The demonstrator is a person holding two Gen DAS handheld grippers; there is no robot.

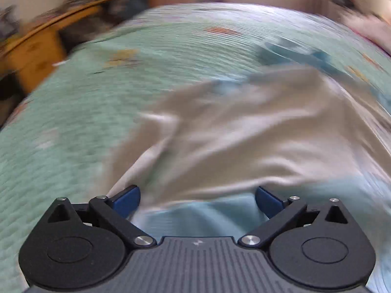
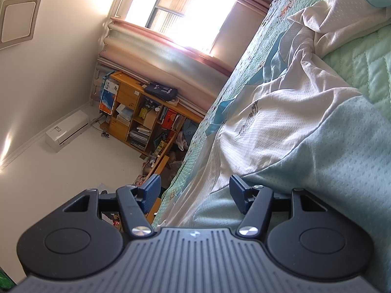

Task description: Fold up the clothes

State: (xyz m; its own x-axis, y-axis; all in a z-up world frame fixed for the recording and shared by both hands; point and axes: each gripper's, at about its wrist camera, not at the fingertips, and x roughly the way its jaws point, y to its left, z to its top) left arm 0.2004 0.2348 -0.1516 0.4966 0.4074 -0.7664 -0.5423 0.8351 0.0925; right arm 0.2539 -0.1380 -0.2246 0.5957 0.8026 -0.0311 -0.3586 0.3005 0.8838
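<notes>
- White mesh garment with pale blue panels point(image 2: 288, 122) lay spread and wrinkled on mint-green quilted bedspread point(image 1: 73, 122); one blue hem panel nearest both cameras.
- Left claw point(image 1: 198, 201) stood wide, blue pads apart, nothing between them; positioned low over near blue edge of garment. Left view heavily motion-blurred, so contact with cloth could not be told.
- Right claw point(image 2: 195, 193) also stood wide and empty, rolled on its side, aimed along zip edge of garment near bedside.
- Wooden bookshelf point(image 2: 146, 122) and bright window point(image 2: 185, 12) seen beyond bed; irrelevant to step.
- Judged step: approach to grasp near hem, fold not yet begun.
- To do well: level right claw first; pinch only one corner of hem per claw, both layers together, clear of bedspread; lift evenly and pull cloth taut to shed wrinkles before carrying hem over toward far end.
</notes>
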